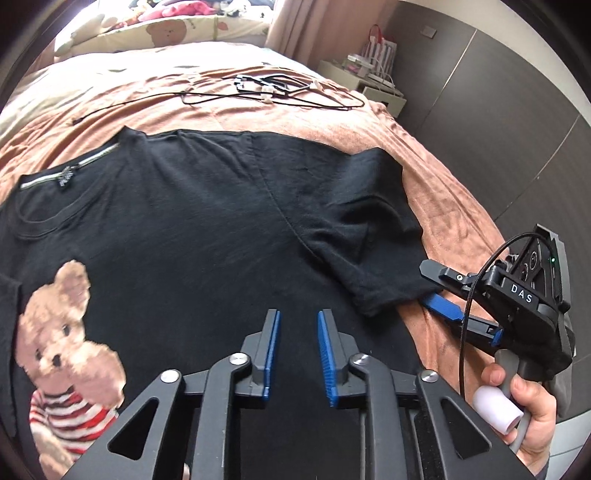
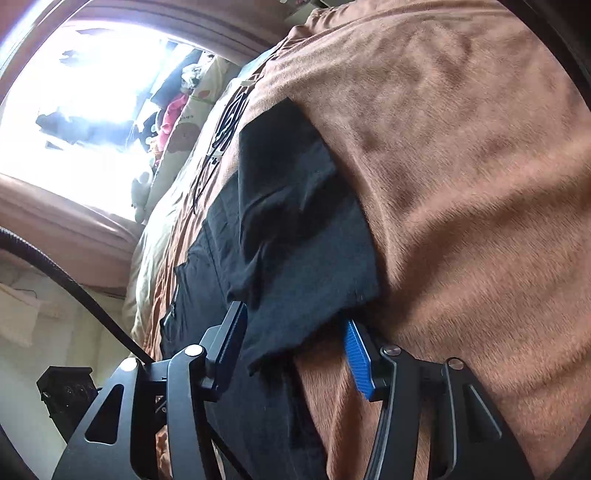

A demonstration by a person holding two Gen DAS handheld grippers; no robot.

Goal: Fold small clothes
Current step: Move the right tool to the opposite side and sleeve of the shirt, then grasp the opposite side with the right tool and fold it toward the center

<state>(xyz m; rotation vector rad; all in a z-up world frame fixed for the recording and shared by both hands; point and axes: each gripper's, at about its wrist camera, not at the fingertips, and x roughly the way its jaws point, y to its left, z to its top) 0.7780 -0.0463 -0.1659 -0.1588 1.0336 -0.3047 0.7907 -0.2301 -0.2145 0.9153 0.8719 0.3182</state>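
A black T-shirt [image 1: 192,229] with a teddy-bear print [image 1: 66,354] lies spread flat on a brown blanket [image 1: 436,184]. My left gripper [image 1: 297,317] is open and empty, hovering over the shirt's body. My right gripper [image 1: 428,286] is open at the shirt's right sleeve [image 1: 369,236]. One finger lies on top of the sleeve hem and the blue-padded finger [image 1: 441,306] lies under it. In the right wrist view the sleeve [image 2: 295,266] sits between the open fingers of the right gripper [image 2: 295,325].
Black cables and a hanger [image 1: 266,88] lie on the blanket beyond the shirt. Pillows [image 1: 166,29] are at the bed's head. A bedside table [image 1: 369,77] and grey wall panels [image 1: 498,110] are to the right of the bed.
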